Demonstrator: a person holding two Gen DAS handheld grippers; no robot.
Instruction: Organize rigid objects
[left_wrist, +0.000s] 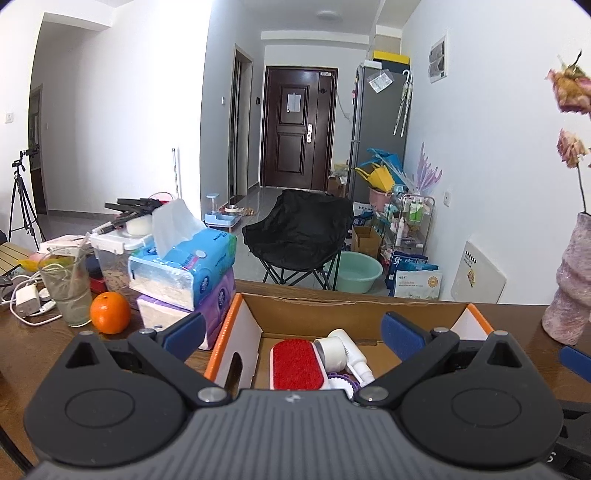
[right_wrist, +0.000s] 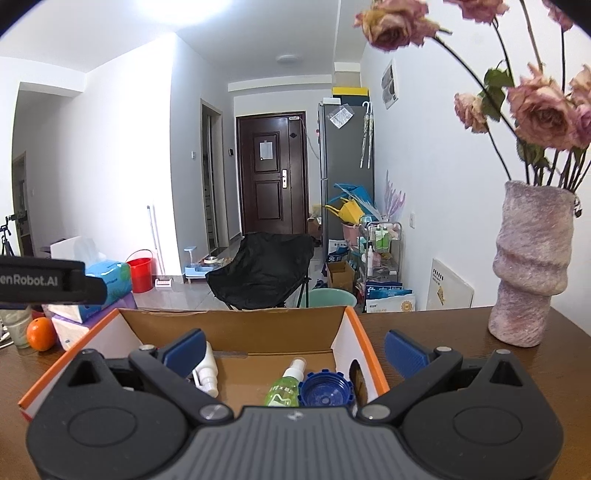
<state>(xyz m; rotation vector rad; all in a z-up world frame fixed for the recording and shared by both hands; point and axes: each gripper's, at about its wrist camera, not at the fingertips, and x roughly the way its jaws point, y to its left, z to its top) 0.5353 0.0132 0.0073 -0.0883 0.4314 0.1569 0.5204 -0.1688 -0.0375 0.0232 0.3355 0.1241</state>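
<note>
Box (right_wrist: 236, 328) sits low in both frames, already holding brush (left_wrist: 297, 363), spray bottle (right_wrist: 286, 387) and blue cap (right_wrist: 325, 393), and with left gripper (left_wrist: 293, 330) and right gripper (right_wrist: 295, 350) wide and empty (nothing between the pads), I judge a careless swing right could topple the vase (right_wrist: 528, 262).

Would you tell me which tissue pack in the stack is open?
The blue tissue pack on top, with a tissue sticking out; the purple pack beneath looks sealed.

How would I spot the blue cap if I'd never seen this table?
Find the open cardboard box on the wooden table. In its right corner lies the blue cap, beside a green spray bottle. It alone is round, ridged and dark blue.
</note>
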